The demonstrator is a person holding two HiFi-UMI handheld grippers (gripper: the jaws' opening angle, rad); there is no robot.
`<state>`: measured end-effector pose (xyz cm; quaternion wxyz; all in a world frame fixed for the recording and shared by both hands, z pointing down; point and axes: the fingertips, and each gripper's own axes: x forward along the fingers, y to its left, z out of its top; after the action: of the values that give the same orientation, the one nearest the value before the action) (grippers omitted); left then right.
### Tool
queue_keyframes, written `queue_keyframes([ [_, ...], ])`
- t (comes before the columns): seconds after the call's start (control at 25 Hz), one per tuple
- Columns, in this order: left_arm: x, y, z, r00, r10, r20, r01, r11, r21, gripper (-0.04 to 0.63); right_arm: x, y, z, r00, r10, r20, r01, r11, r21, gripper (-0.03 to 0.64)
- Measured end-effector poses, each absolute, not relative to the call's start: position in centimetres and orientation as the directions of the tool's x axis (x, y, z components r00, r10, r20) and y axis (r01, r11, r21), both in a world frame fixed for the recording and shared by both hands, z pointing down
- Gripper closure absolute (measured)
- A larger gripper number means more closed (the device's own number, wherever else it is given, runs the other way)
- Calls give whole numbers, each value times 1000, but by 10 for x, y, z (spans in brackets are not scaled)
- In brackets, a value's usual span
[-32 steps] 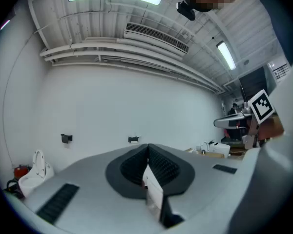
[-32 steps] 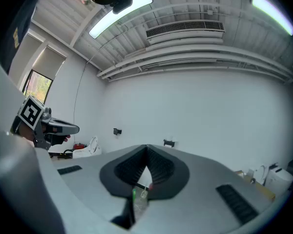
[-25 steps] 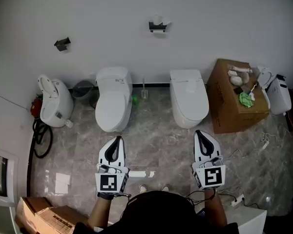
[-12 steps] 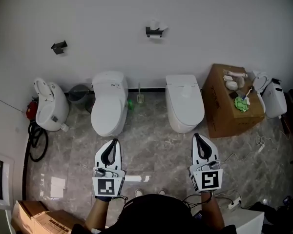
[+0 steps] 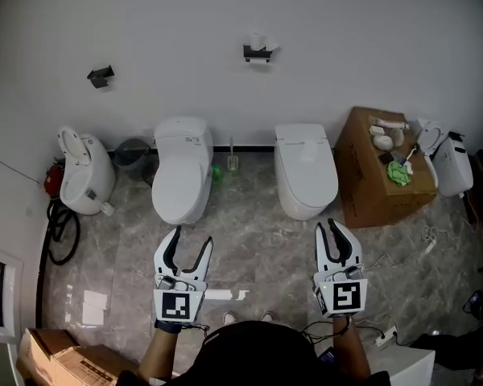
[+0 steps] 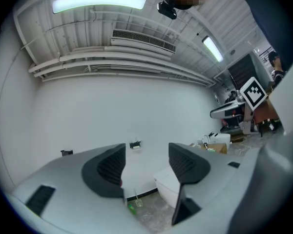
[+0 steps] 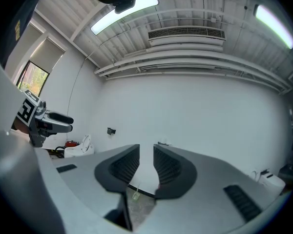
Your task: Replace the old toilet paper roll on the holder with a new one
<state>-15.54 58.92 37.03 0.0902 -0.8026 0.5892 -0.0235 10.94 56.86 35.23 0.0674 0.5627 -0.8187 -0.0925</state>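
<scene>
**A:** What is different from one second ago?

**B:** The left gripper (image 5: 192,236), low in the left half of the head view, has just been opening its jaws. Before, they meet in one point. Now they make a clear V, and only the far wall and the floor show through the gap.

**A:** And the right gripper (image 5: 328,226)?

**B:** Its jaws have just been opening too, but only a little. There is a narrow slit between them, with nothing in it.

**A:** Anything else?

**B:** The whole room sits slightly more to the left in the frame, and the cardboard box (image 5: 362,175) at the right with it.
</scene>
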Motion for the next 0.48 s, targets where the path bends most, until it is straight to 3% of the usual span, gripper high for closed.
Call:
queue_keyframes([
  [0.12,-157,591,376,304,-951,-45,-938,-291,-185,275,108,569,356,-355,-935,4,-914,348,206,438],
  [0.16,-158,592,378,306,-951,-39,-937,-293,-188,260,107,568,358,-357,-934,10,-915,352,196,357],
  [0.24,-162,592,381,301,-953,-35,-937,-289,-195,224,105,564,364,-351,-936,31,-921,351,168,126],
  [0.28,-165,591,381,292,-956,-36,-939,-280,-197,195,105,563,367,-343,-939,38,-925,344,158,83],
  [0.48,-182,594,386,259,-966,-17,-953,-253,-164,160,100,567,366,-324,-945,35,-930,325,170,41],
])
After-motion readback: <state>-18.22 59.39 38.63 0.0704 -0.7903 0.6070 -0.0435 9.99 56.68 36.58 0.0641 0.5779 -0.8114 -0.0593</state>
